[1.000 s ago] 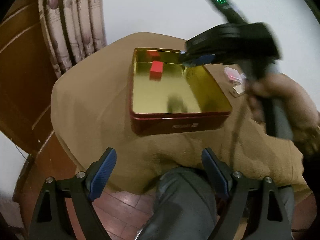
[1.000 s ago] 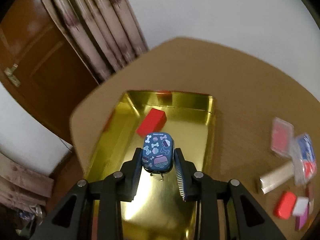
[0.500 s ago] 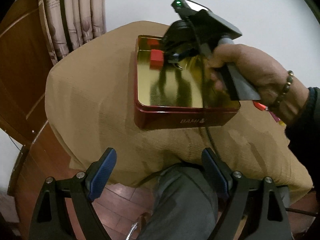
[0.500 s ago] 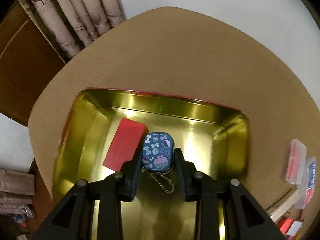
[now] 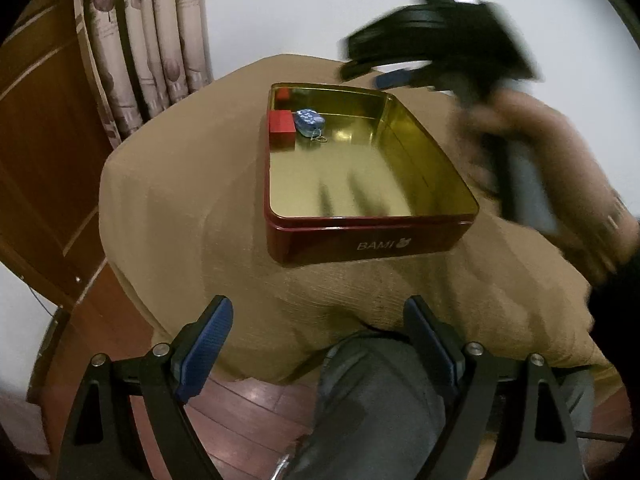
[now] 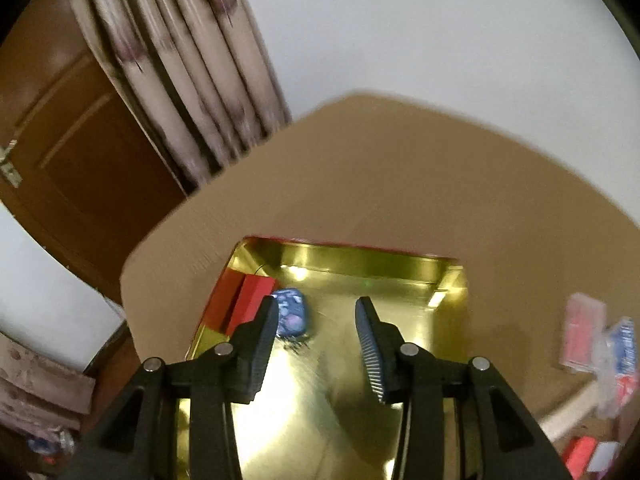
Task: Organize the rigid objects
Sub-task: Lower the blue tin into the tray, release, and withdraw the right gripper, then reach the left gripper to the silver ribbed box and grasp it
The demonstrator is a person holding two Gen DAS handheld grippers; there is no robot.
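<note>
A round table draped in a tan woven cloth (image 5: 192, 200) fills most of both views, with a brown wooden door (image 6: 80, 152) and a pleated patterned curtain (image 5: 148, 40) behind it. On the cloth sits a rectangular red metal tin with a shiny gold interior (image 5: 372, 244), its front wall lettered BAMI. Inside it, at the far left corner, a red rectangular block (image 5: 282, 129) lies against the left wall, and a small blue patterned tin with a short bead chain (image 5: 309, 121) rests on the gold floor just beside the block, apparently touching it. The right gripper (image 6: 320, 320) hangs above the tin, blurred in the left wrist view, its jaws spread wide and holding nothing; the blue tin shows just beyond its left fingertip. The left gripper (image 5: 320, 332) hovers low at the near table edge, over the person's grey-trousered knee (image 5: 380, 400), jaws wide and empty too. To the right of the tin, a blurred heap of small red, white and blue packets (image 6: 600, 352) waits on the cloth, well apart from the tin, so the sorting looks only partly done. The likely trouble: a hurried swing toward that heap could clip the tin's right wall and slide it on the loose cloth, and the thin, flat packets may slip from serrated pads if pinched off-centre.
</note>
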